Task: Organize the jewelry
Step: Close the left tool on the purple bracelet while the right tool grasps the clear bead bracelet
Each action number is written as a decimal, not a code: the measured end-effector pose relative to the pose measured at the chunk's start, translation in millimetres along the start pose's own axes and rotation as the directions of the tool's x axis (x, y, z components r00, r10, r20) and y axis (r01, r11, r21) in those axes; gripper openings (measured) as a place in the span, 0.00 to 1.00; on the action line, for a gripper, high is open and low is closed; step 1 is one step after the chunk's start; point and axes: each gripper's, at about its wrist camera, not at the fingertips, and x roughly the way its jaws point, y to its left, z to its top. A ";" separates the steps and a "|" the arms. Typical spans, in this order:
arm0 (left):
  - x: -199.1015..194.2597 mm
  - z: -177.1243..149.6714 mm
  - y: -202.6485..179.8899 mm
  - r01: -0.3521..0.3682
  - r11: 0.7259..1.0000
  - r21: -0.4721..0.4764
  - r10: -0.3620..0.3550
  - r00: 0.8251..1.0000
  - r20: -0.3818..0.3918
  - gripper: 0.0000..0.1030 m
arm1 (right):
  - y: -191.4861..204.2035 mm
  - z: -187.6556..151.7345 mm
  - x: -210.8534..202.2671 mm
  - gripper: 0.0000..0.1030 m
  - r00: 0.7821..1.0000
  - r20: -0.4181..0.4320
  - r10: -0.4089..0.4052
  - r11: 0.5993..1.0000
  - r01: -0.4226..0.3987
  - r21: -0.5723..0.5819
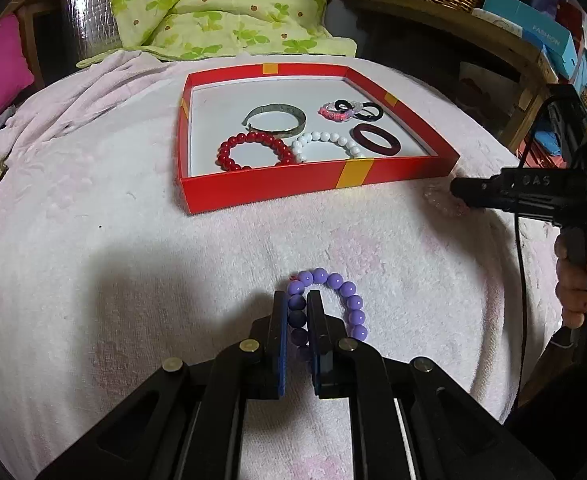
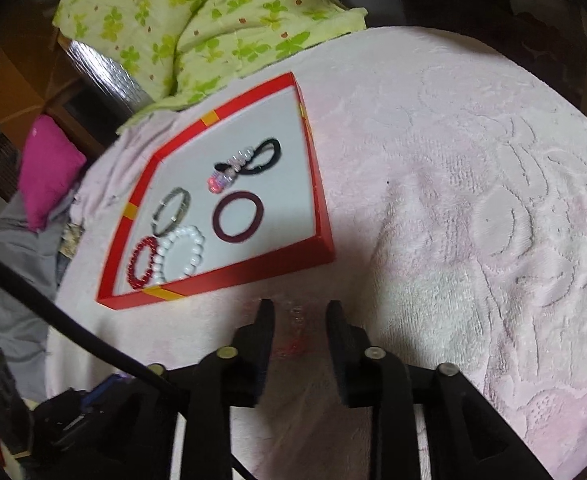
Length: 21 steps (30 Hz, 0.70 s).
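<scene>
The left tongs [image 1: 296, 312] are pinching a purple bead bracelet [image 1: 335, 304] that lies on the pink towel [image 1: 133, 260], on the near side of the red tray [image 1: 317, 182]. One side of the loop is clamped between the blue pads while the rest curves out to the right.

Inside the red tray sit a red bead bracelet [image 1: 253, 152], a white bead bracelet [image 1: 329, 144], a dull metal bangle [image 1: 275, 120], a dark maroon ring bangle [image 1: 375, 140] and a tangle of black hair ties with pink and clear beads [image 1: 349, 110].

The right tongs [image 2: 299, 320] stand spread just off the tray's near right corner, over a clear, faintly pink beaded bracelet [image 2: 295, 320] on the towel; their fingers do not press it. A hand [image 1: 577, 280] grips that tool's handle. A green floral quilt [image 1: 213, 8] lies beyond the tray.
</scene>
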 end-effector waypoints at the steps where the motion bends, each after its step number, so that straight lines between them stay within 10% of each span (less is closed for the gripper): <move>1: 0.7 -0.3 0.3 -0.001 1.000 -0.002 0.001 1.000 -0.004 0.09 | 1.3 -0.5 2.3 0.30 1.000 -0.005 -0.009 1.000 0.009 -0.009; 11: -1.7 -2.0 -1.7 -0.033 0.999 0.016 0.033 0.999 0.012 0.09 | 30.8 -11.8 9.1 0.09 0.979 0.064 -0.192 0.953 0.202 -0.226; 21: -13.2 0.9 -4.9 -0.059 0.997 0.048 0.056 0.996 0.064 0.09 | 48.3 -12.9 -4.1 0.08 0.985 0.122 -0.120 0.956 0.148 -0.254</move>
